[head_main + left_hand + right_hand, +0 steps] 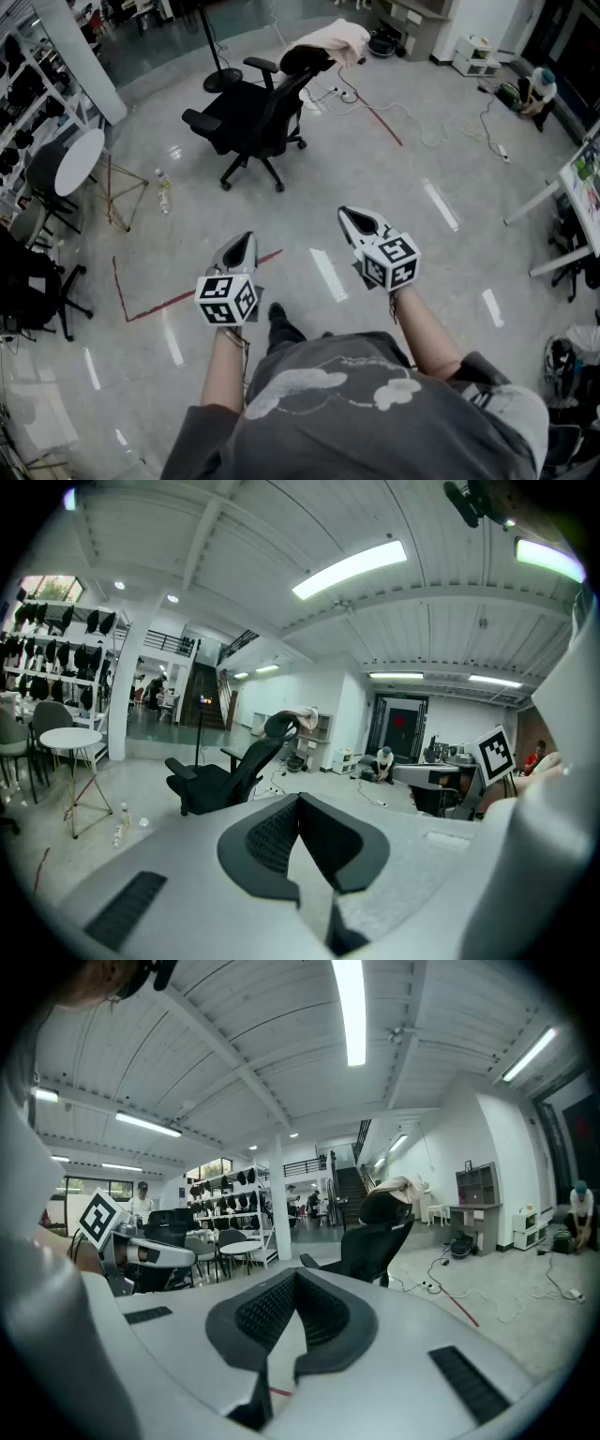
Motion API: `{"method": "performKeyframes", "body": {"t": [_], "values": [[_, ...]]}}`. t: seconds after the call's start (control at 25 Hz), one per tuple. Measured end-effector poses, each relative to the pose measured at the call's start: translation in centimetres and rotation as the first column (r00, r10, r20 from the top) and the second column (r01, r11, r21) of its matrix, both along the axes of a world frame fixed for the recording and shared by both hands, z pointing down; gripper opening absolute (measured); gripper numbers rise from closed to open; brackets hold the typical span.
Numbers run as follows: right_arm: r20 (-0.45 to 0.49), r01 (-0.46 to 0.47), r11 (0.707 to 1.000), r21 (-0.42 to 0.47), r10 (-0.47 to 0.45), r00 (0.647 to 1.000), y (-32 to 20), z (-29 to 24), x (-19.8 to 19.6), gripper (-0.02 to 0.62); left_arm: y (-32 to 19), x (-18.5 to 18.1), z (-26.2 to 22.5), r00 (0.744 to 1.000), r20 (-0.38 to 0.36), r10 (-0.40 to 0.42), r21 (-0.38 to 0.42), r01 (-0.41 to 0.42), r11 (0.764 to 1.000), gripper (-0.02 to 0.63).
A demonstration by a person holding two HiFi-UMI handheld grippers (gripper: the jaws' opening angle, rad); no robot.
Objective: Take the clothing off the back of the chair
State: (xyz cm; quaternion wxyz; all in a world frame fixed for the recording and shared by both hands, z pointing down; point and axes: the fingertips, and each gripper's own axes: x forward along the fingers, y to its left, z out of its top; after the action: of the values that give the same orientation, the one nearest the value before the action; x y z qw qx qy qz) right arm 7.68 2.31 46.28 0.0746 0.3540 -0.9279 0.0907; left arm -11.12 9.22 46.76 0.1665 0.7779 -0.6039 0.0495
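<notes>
A black office chair stands on the grey floor some way ahead of me. A pale pink garment is draped over its headrest. My left gripper and right gripper are held side by side in front of my chest, well short of the chair, both shut with nothing between the jaws. In the left gripper view the chair and the garment sit beyond the closed left gripper. The right gripper view has the chair and garment right of the closed right gripper.
A round white table and a plastic bottle are at the left, beside dark chairs. Red tape lines mark the floor. Cables trail behind the chair. A person crouches far right near a white desk.
</notes>
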Motion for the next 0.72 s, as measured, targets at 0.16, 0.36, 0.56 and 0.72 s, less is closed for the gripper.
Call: {"method": "performKeyframes", "body": {"t": [0.16,0.36,0.56,0.72], "values": [[0.022,0.000,1.000,-0.016,0.000,1.000,0.2,0.0,0.6,-0.008,0.1,0.5,-0.2,1.000,-0.001,0.000,0.004,0.000,1.000,0.000],[0.029,0.003,1.000,-0.017,-0.002,1.000,0.6,0.0,1.3,-0.008,0.4,1.3,-0.3,1.000,0.002,0.004,-0.001,-0.004,1.000,0.000],[0.033,0.000,1.000,-0.022,0.001,0.999,1.3,0.7,2.4,-0.008,1.0,2.5,0.4,1.000,0.011,0.009,-0.015,-0.009,1.000,0.000],[0.083,-0.019,1.000,-0.024,0.021,0.996,1.4,0.7,3.4,-0.008,1.6,2.6,1.1,1.000,0.007,-0.010,-0.040,0.011,0.999,0.000]]}}
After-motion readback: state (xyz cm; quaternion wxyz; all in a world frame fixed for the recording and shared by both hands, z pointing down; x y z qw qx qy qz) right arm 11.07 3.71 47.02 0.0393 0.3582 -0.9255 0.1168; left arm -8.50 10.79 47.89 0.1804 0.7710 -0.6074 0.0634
